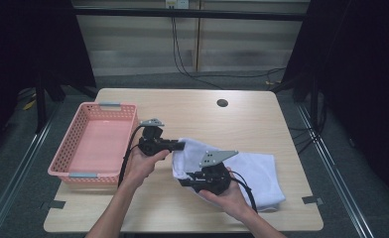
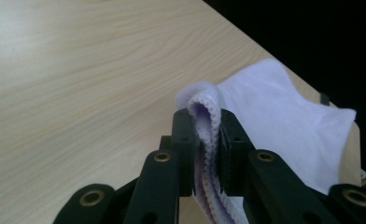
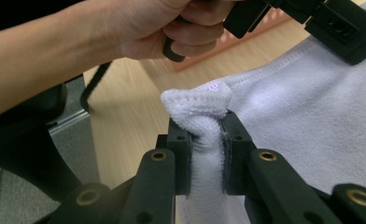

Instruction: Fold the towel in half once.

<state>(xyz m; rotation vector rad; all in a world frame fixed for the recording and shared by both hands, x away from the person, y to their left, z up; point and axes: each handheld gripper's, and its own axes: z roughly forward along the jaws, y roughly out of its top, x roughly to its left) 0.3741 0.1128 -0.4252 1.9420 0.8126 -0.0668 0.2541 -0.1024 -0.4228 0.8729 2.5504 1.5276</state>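
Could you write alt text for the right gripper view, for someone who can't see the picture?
Two black jaws of the right gripper pinch a bunched fold of a white towel, which spreads away to the right over a pale wooden table. Above, a person's hand grips the left gripper, with a strip of pink basket behind it.

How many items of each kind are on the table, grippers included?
White towel: 1
Pink basket: 1
Grippers: 2, left gripper and right gripper, each clamped on the towel's edge
Total: 4

Overhead view, two close finger-mounted views
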